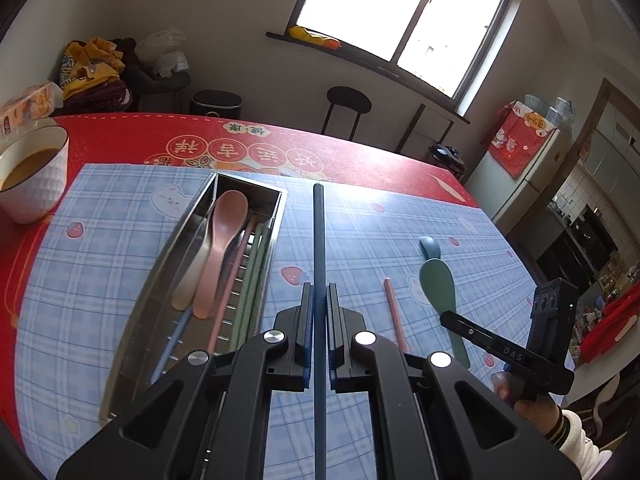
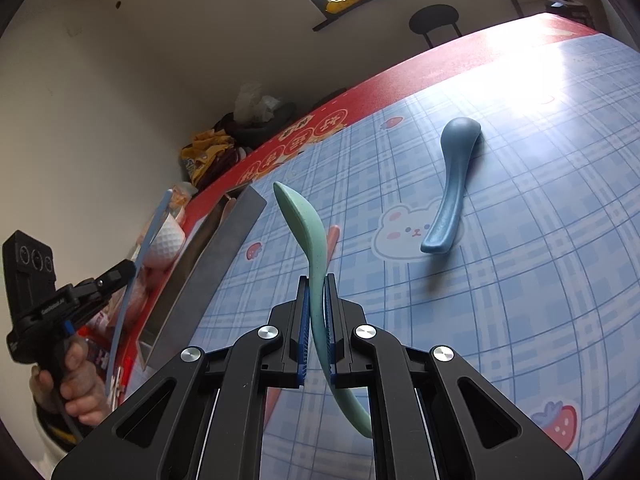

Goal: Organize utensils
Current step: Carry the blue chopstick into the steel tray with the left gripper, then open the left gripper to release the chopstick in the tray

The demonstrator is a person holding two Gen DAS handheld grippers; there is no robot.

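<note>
- Nearest my left lens, the left gripper [image 1: 319, 304] has its jaws clamped on a blue chopstick [image 1: 318, 248], which runs straight out between the pads, above the mat, and points toward the far edge.
- Across the whole table I see a red cloth [image 1: 360, 152], with a blue plaid mat [image 1: 100, 240] laid on it.
- Left of my left gripper, a steel tray [image 1: 188, 240] lies on the mat, its long side running near to far.
- Inside the tray I see a pink spoon [image 1: 222, 240] beside a cream spoon [image 1: 192, 276], with pink, green and blue chopsticks lying lengthwise next to them.
- At the far left, a white bowl [image 1: 34, 184] of brown liquid stands at the mat's corner.
- My right gripper [image 2: 318, 296] is clamped on a green spoon [image 2: 304, 224] by its handle; the bowl end sticks up and away, clear of the mat.
- Right of that, a blue spoon [image 2: 452, 184] lies on the mat, apart from both grippers.
- Between my grippers, a pink chopstick [image 1: 394, 312] lies loose on the mat, just left of the green spoon.
- A hand [image 2: 76, 380] grips the left handle at the edge of the right view.
</note>
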